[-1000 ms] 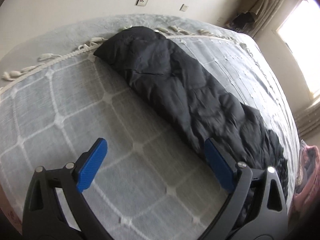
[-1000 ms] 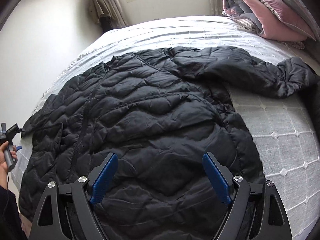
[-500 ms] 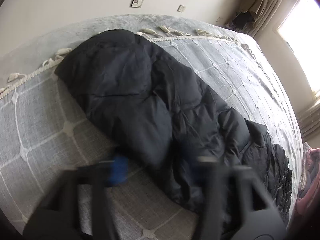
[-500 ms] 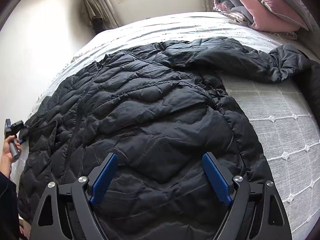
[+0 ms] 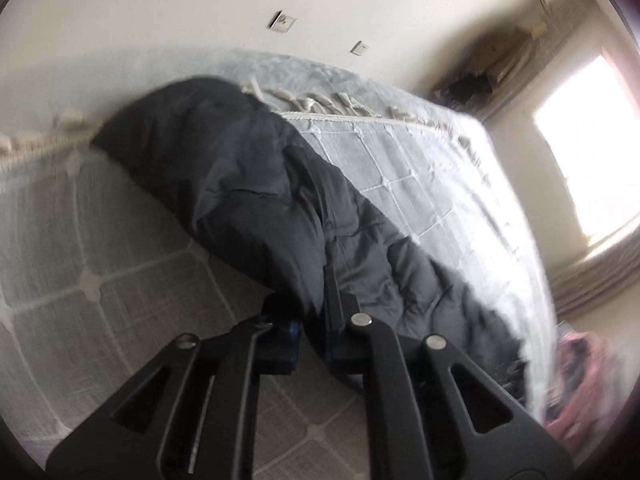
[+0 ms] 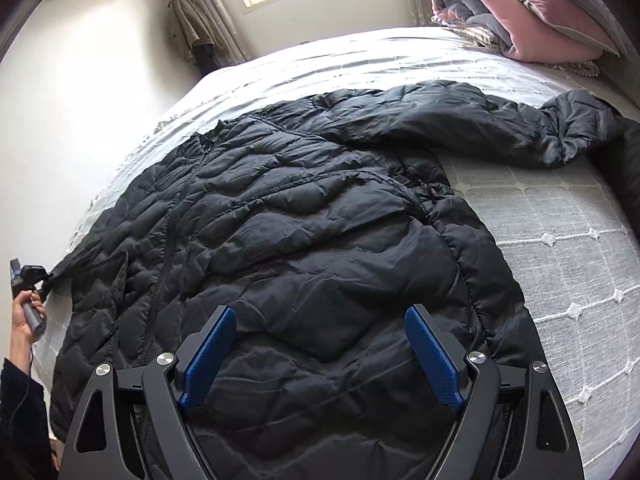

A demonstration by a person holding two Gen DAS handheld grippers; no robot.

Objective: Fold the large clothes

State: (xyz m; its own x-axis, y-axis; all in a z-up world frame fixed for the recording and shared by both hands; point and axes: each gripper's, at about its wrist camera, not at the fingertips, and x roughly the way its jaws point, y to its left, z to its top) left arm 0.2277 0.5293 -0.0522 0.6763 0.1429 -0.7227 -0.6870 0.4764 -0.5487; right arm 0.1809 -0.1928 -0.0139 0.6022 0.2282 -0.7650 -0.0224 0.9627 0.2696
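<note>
Both grippers work the black jacket: left gripper just clenched on its sleeve, right gripper spread wide at six o'clock.

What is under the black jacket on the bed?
The jacket lies flat on a grey quilted bedspread, which shows around it. Whatever sits beneath the jacket's body is covered.
</note>
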